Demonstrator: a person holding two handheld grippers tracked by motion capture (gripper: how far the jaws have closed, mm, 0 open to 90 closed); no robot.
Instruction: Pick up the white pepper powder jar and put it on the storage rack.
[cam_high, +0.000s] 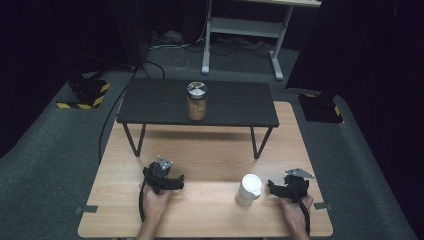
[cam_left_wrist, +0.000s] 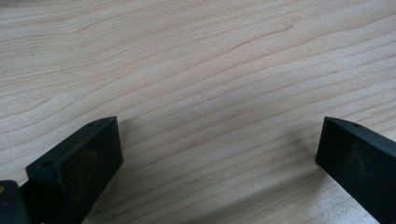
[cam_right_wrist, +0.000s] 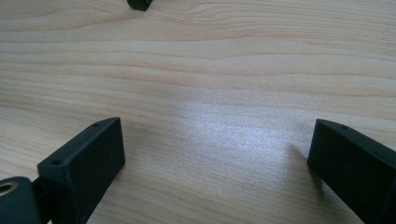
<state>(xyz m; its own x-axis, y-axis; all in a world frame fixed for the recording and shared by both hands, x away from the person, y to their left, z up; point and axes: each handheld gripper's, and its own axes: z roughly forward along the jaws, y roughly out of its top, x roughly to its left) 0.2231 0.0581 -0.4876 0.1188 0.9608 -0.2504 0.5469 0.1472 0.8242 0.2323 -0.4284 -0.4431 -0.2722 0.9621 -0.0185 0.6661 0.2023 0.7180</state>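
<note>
A white lidded cup (cam_high: 248, 190) stands on the wooden table (cam_high: 210, 155) near the front, just left of my right gripper (cam_high: 286, 189). That gripper rests low over the table; in the right gripper view its jaws (cam_right_wrist: 217, 140) stand wide open above bare wood. My left gripper (cam_high: 166, 180) sits at the front left, well apart from the cup. In the left gripper view its jaws (cam_left_wrist: 219, 140) are also spread wide, with only wood grain between them. A glass jar (cam_high: 197, 101) with a silver lid and tan contents stands upright on a low black bench (cam_high: 150, 102) at the back.
The black bench spans the table's far half on thin legs (cam_high: 134, 141). A small black tip (cam_right_wrist: 140, 4) pokes in at the top of the right gripper view. Grey carpet surrounds the table, and a white desk frame (cam_high: 240, 30) stands behind.
</note>
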